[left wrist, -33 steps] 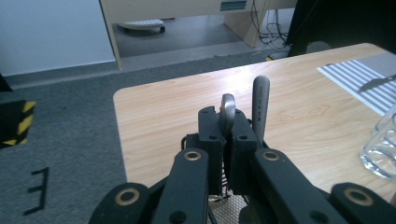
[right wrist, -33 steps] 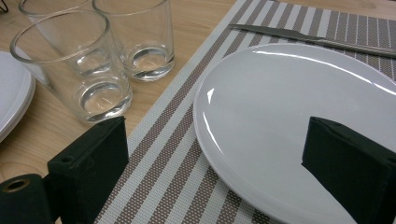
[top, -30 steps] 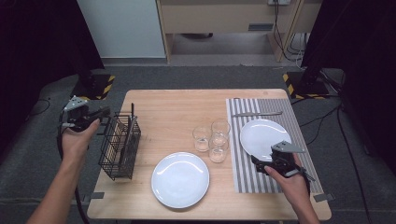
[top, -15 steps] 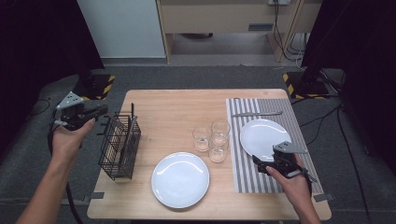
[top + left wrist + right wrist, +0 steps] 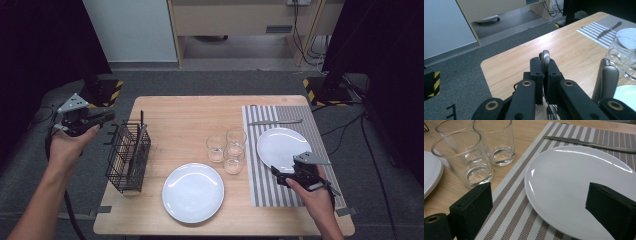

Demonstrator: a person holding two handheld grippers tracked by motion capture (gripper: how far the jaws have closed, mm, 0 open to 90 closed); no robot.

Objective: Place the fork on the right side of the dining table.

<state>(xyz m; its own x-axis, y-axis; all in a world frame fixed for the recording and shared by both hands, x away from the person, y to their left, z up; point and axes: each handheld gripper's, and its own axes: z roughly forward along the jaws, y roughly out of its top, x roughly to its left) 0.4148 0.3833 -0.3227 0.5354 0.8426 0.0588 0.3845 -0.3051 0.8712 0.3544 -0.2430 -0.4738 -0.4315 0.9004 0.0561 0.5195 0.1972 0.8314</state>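
My left gripper (image 5: 106,116) is held up at the table's left edge, just left of the top of a black wire basket (image 5: 127,157). In the left gripper view, my left gripper (image 5: 545,67) is shut on the handle of a metal utensil (image 5: 545,57), whose rounded tip sticks up between the jaws. Other metal handles (image 5: 607,80) stand up close by on the right. My right gripper (image 5: 280,174) rests low on the striped placemat (image 5: 260,185), open, at the near rim of a white plate (image 5: 574,185). Nothing is between the jaws of my right gripper (image 5: 539,200).
A second white plate (image 5: 192,192) lies at the front middle of the wooden table (image 5: 185,120). Three empty glasses (image 5: 226,147) stand between the plates. A knife (image 5: 275,121) lies across the far end of the placemat.
My left hand has lifted a little, up and to the left, with the gripper still shut on the utensil. The right hand has stayed where it was.
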